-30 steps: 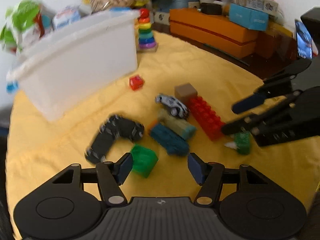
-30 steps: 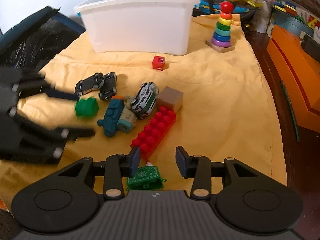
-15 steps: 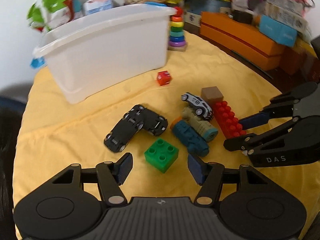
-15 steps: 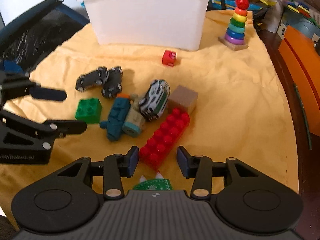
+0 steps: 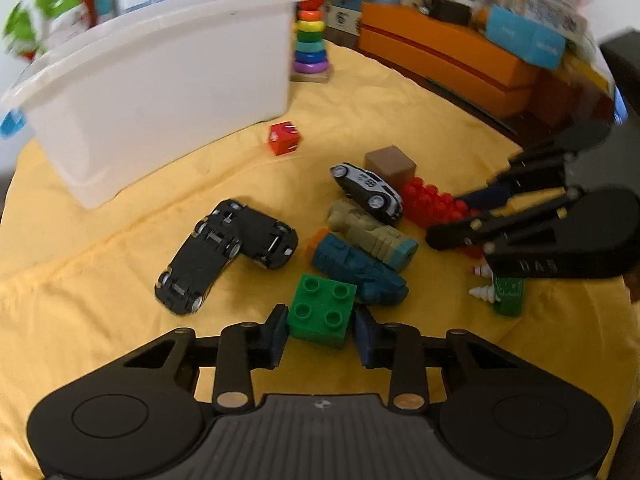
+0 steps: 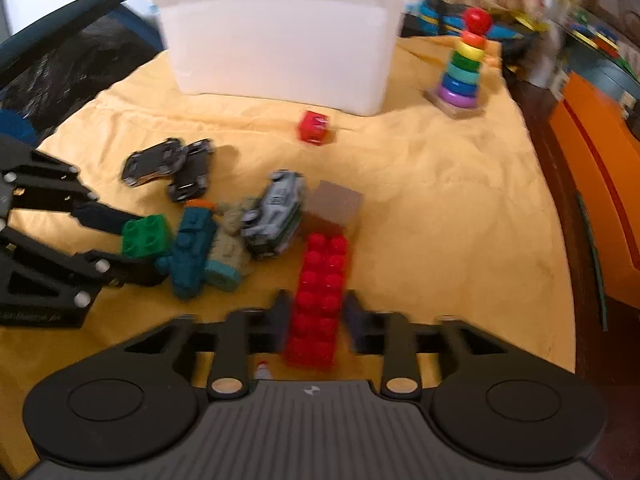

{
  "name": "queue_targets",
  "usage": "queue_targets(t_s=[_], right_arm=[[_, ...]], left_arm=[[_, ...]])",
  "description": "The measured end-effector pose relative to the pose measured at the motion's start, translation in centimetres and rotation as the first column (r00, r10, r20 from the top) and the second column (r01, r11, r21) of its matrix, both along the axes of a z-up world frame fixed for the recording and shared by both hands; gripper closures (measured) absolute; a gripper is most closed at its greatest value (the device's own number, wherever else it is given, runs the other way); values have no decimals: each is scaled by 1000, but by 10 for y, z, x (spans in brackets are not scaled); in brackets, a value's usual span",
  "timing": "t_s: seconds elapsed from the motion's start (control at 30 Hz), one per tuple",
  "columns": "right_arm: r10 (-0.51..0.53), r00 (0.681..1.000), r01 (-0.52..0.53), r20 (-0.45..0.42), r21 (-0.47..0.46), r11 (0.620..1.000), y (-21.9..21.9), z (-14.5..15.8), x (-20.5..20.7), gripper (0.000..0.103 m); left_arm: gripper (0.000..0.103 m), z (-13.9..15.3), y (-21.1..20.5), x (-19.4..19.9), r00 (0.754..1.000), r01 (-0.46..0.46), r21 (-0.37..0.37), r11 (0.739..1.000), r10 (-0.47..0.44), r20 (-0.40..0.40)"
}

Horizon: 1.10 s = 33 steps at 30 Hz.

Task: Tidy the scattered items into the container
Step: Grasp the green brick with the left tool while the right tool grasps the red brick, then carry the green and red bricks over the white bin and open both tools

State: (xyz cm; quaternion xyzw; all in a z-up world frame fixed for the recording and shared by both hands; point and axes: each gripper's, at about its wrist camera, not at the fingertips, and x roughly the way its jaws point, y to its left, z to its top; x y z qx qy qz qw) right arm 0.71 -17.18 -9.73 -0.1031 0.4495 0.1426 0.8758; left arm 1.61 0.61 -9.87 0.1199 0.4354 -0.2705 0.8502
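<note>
A white bin [image 5: 152, 80] stands at the back of the yellow cloth, also in the right wrist view [image 6: 280, 36]. My left gripper [image 5: 320, 330] is open with its fingers on either side of a green brick [image 5: 322, 310]. My right gripper [image 6: 314, 318] is open around the near end of a long red brick [image 6: 318, 296]. Between them lie two black cars [image 5: 224, 248], a teal toy [image 5: 360, 268], a beige toy [image 5: 372, 234], a white car [image 5: 368, 190], a brown cube [image 5: 390, 162] and a small red cube [image 5: 284, 138].
A rainbow ring stacker [image 6: 464, 68] stands right of the bin. A green toy with white tips [image 5: 504, 292] lies under the right gripper. Orange boxes [image 5: 448, 60] and clutter line the far right edge. A dark chair [image 6: 60, 64] is at the left.
Both grippers moved forward and down: the left now straddles the green brick, the right now straddles the red brick's near end. The toys have not moved.
</note>
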Motion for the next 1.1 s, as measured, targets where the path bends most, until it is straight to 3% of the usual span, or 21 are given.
queue_targets(t_s=[0.2, 0.67, 1.1], right_arm=[[48, 999, -48, -8, 9, 999, -3, 13, -16, 76], [83, 976, -96, 200, 52, 994, 2, 86, -3, 76], [120, 950, -138, 287, 43, 989, 4, 108, 16, 76]], left_arm=[[66, 26, 16, -16, 996, -74, -56, 996, 76, 36], [66, 125, 24, 7, 942, -156, -164, 974, 197, 271], [66, 141, 11, 37, 924, -147, -162, 976, 194, 330]])
